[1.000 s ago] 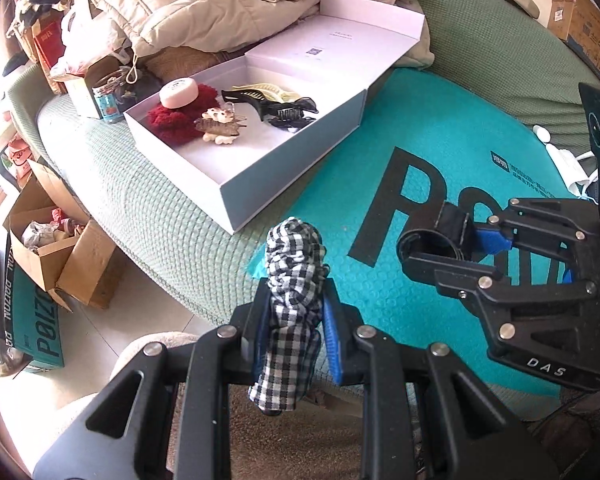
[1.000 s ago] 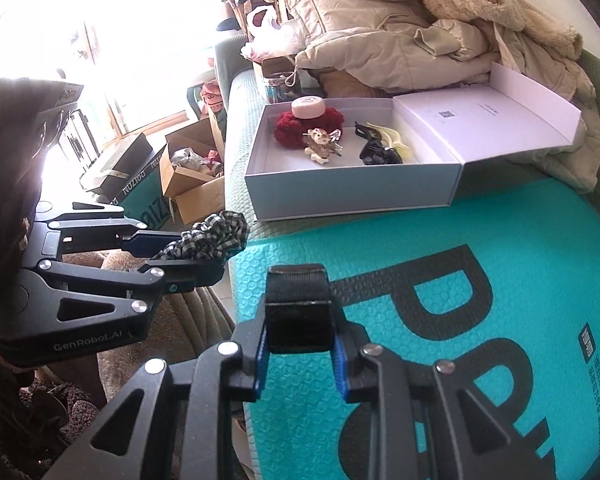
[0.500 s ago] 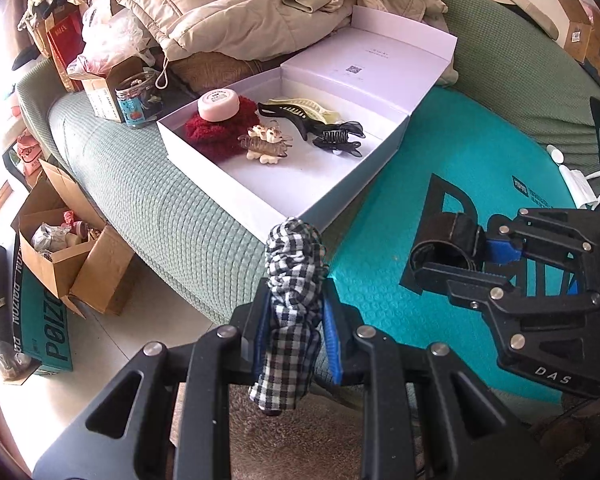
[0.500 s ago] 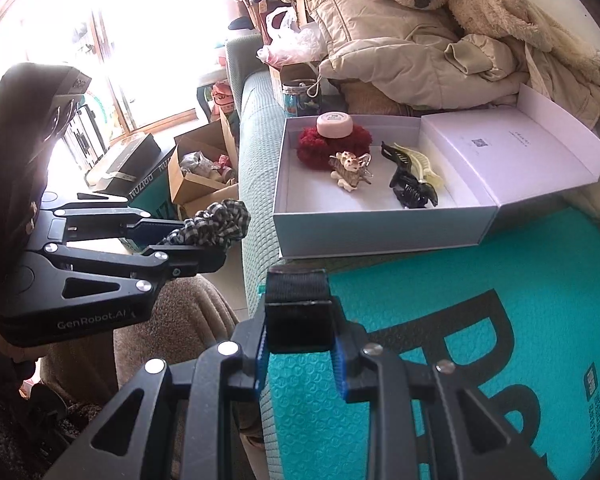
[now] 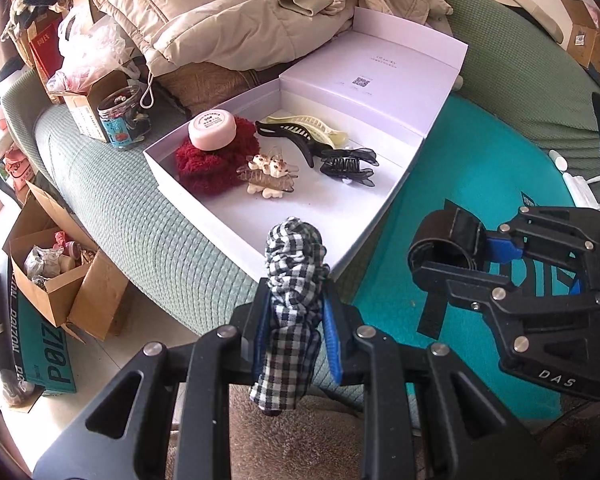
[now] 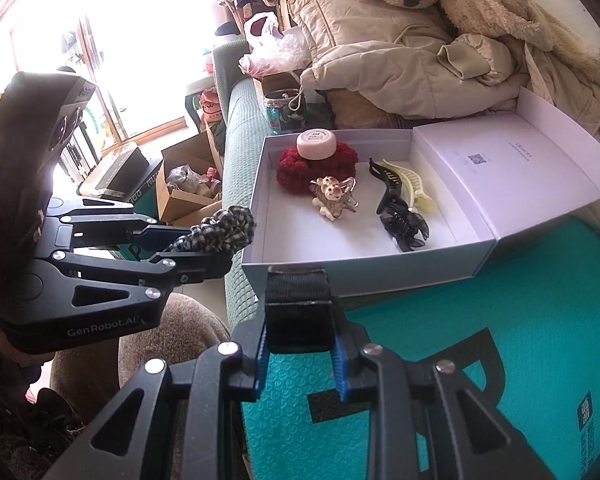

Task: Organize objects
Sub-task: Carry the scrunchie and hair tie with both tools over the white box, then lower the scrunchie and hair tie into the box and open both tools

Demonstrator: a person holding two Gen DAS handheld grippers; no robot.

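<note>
My left gripper (image 5: 296,320) is shut on a black-and-white checked scrunchie (image 5: 294,280), held just short of the near corner of the open white box (image 5: 204,204). It also shows in the right wrist view (image 6: 220,232). My right gripper (image 6: 298,344) is shut on a black strap band (image 6: 298,312), seen as a loop in the left wrist view (image 5: 446,240), above the teal mat (image 5: 480,168). The box (image 6: 340,272) holds a red scrunchie (image 5: 216,164), a pink round tin (image 5: 212,130), a beige claw clip (image 5: 268,172) and black clips (image 5: 348,164).
The box sits on a green sofa (image 5: 120,208) with beige jackets (image 5: 220,12) piled behind it. A glass jar (image 5: 120,124) stands left of the box. Cardboard boxes (image 5: 56,280) sit on the floor at left. The box lid (image 5: 380,76) lies open behind.
Both grippers have moved forward toward the white box, which now looks larger and nearer. Both still hold their objects.
</note>
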